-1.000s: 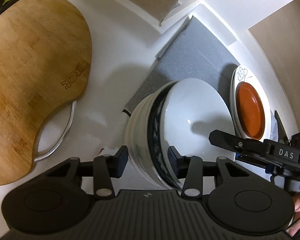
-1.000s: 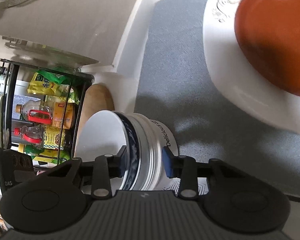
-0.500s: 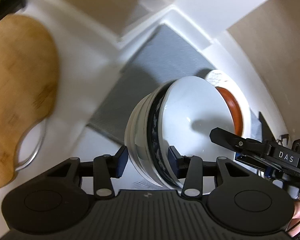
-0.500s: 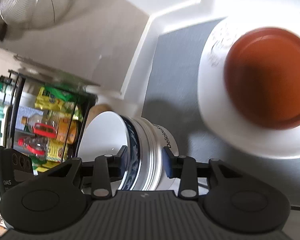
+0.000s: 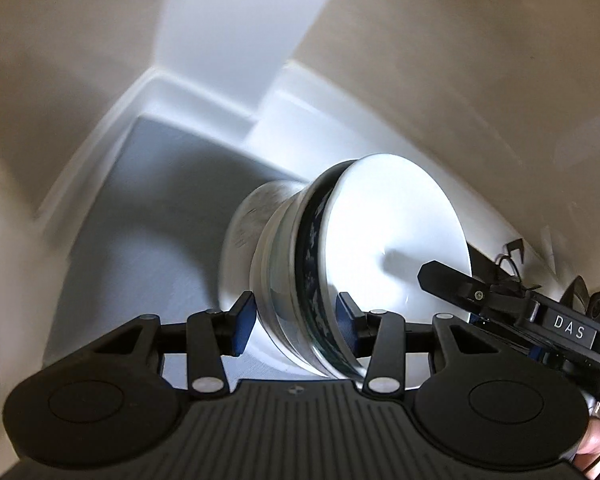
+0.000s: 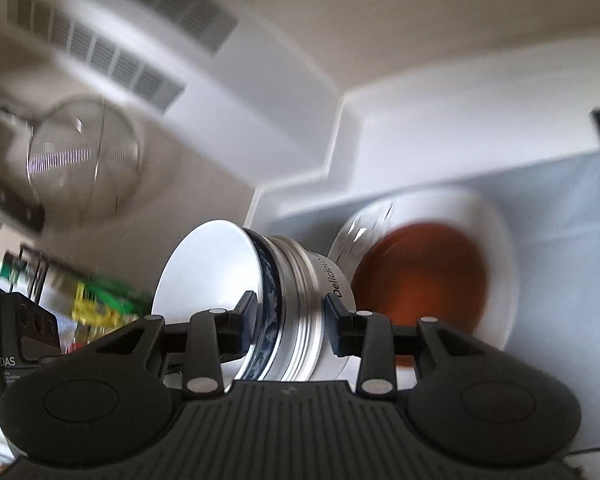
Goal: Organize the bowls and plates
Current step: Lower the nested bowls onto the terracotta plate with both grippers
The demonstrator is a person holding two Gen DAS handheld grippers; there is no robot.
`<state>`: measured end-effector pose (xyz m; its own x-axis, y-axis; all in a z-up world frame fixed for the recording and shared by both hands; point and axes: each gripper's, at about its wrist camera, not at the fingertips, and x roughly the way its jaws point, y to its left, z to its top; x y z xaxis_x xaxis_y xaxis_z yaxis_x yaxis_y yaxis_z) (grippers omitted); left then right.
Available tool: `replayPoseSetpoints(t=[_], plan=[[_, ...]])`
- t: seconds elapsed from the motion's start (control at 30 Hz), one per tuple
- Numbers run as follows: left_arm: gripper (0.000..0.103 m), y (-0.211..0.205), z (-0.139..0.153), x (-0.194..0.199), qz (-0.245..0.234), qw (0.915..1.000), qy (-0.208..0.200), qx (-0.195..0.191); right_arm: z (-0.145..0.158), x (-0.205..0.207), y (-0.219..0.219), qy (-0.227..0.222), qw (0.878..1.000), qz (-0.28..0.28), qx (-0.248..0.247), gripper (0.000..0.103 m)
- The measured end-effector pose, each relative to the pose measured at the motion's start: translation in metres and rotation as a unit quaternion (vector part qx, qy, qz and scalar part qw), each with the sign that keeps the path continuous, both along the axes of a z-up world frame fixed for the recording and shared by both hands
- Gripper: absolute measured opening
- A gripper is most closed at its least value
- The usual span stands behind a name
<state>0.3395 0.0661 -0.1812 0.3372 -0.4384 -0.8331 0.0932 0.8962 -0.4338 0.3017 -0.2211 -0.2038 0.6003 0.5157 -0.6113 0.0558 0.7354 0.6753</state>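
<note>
Gripping the stack of bowls [image 5: 340, 280] from both sides, I have my left gripper [image 5: 296, 326] and my right gripper [image 6: 290, 322] each closed on its rim edge — blue pads pressed against the nested rims. The stack is tipped on its side, held above the grey mat [image 5: 140, 220] on the worktop [image 6: 440, 136]. Just beside it sits the white plate [image 6: 496, 232] with the brown dish [image 6: 420, 276] on top — blurred in both views.
</note>
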Motion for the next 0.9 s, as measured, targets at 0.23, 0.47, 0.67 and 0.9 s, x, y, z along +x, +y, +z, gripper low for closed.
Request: replayPoseSetpoints(t=[0.23,0.47,0.67,0.9], plan=[[0.046,-0.036,-0.004,0.027,-0.03,0.9995,-0.01,0.003,-0.003,0.012,-0.038,-0.014,0.999,-0.039,0.002,0.04],[0.046,-0.048,-0.064,0.05,-0.026,0.9988,0.038,0.014,-0.063,0.021,-0.042,0.016,0.998,-0.063,0.01,0.04],[0.045,-0.05,-0.097,0.061,-0.028,0.998,0.055,0.012,-0.091,0.024,-0.036,0.038,0.997,-0.067,-0.007,0.04],[0.047,-0.058,-0.101,0.058,-0.045,0.9985,0.012,0.03,-0.111,0.02,-0.04,0.035,0.997,-0.076,0.003,0.041]])
